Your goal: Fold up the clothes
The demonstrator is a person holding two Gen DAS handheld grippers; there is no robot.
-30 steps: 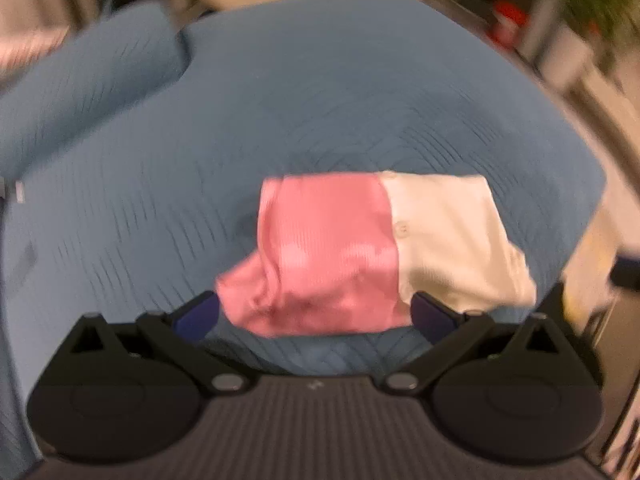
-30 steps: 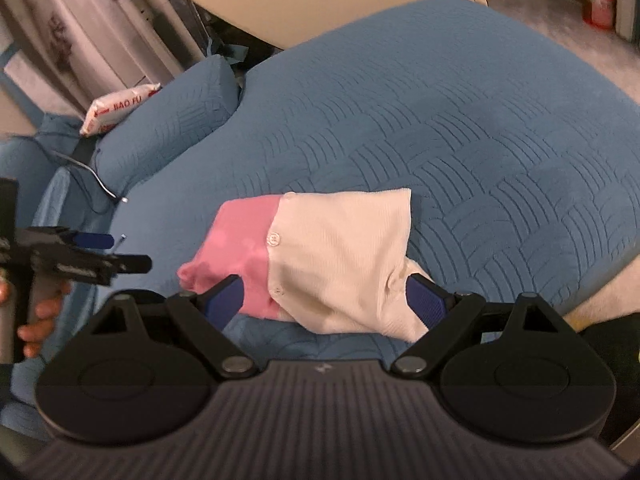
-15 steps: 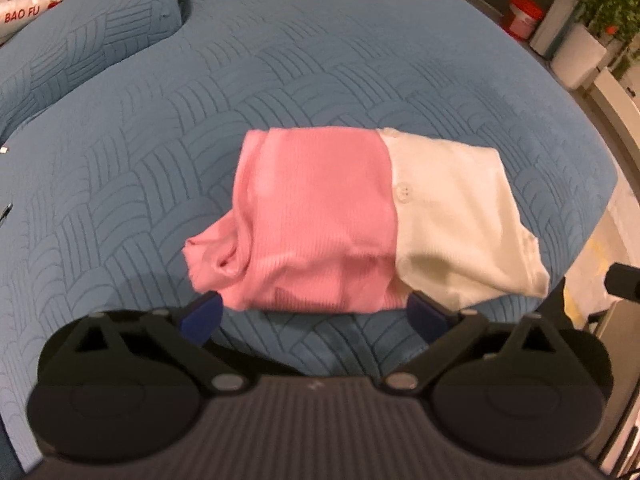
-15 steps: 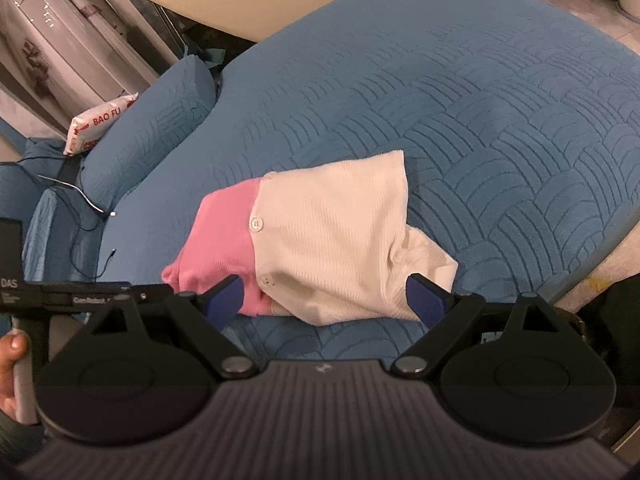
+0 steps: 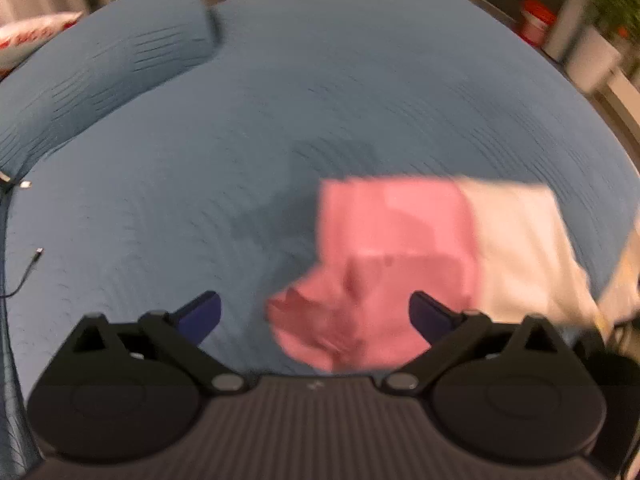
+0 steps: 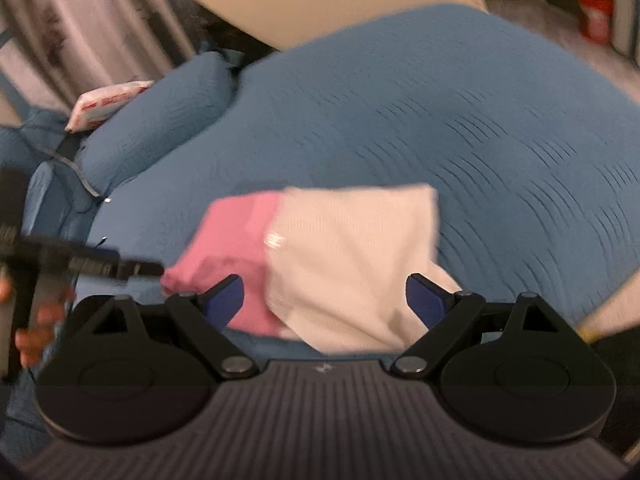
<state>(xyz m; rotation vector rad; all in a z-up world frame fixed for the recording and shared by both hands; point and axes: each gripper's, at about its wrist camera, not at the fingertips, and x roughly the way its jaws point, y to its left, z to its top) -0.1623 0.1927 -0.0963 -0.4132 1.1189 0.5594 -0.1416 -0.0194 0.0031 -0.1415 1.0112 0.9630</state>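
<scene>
Both views are blurred. Nearest in the left wrist view, the left gripper (image 5: 316, 314) stands wide open with nothing between its blue fingertips (image 5: 200, 314); the right one sits at the near pink edge of the garment (image 5: 432, 256), though whether it touches the cloth cannot be told. In the right wrist view the right gripper (image 6: 324, 300) is likewise spread wide and grips nothing; its fingertips (image 6: 226, 298) flank the garment's (image 6: 332, 256) near edge, the left tip in front of the pink part, the right tip in front of the white part.

The garment is a folded piece, half pink and half white, with a button (image 6: 274, 239) at the line where the colours meet. It lies on the bed (image 5: 320, 100), close to the near edge and toward the right-hand side in the left view. A bunched pink end points toward the left gripper.

At the left of the right view, the left gripper (image 6: 120, 268) reaches in from the side just beside the pink end, held by a hand (image 6: 36, 320).

Near the bed's left edge lies a thin cable (image 5: 26, 274). Farther back a blue pillow (image 5: 108, 68) rests along the far left of the bed, and a white packet (image 6: 106, 102) with red print sits by the pillow's far end. Beyond the bed's far right corner stands a red container (image 6: 596, 14).
</scene>
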